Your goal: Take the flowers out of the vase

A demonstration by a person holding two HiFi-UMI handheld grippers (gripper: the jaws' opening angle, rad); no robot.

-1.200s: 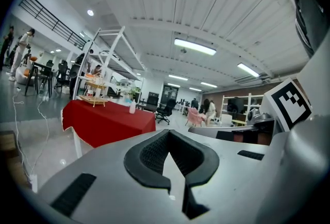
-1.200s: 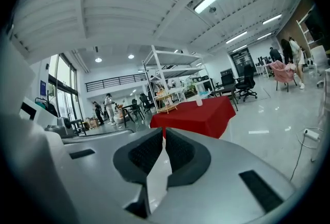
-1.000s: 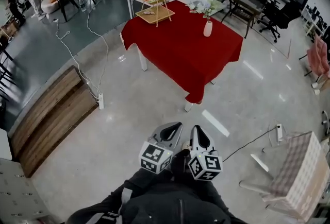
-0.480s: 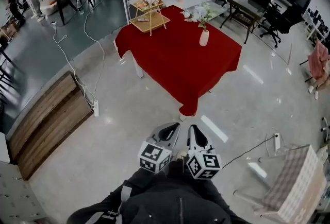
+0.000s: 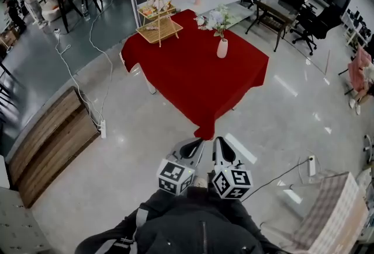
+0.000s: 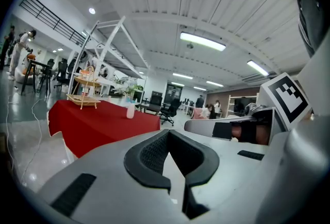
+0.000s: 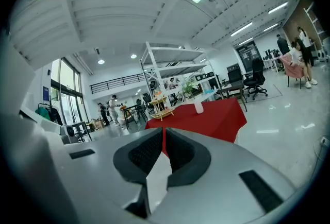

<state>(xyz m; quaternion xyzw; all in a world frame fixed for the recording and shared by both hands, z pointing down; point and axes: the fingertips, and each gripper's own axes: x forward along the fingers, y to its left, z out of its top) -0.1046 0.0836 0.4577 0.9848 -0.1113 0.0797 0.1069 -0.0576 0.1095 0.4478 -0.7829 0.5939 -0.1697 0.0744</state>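
White slender vase (image 5: 222,48) stands upright at twelve o'clock.
Pale flowers (image 5: 219,16) point up; my left gripper (image 5: 196,143) and right gripper (image 5: 218,142) sit clenched, empty.

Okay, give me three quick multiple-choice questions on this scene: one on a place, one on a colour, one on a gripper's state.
1. Where does the vase stand? A) on the floor B) on the table C) on a shelf
2. What colour is the tablecloth? A) blue B) red C) green
3. How are the right gripper's jaws? A) wide apart B) closed on a flower C) together, empty
Answers: B, the vase stands on the table; B, the cloth is red; C, the right gripper view shows its pads meeting, nothing between.
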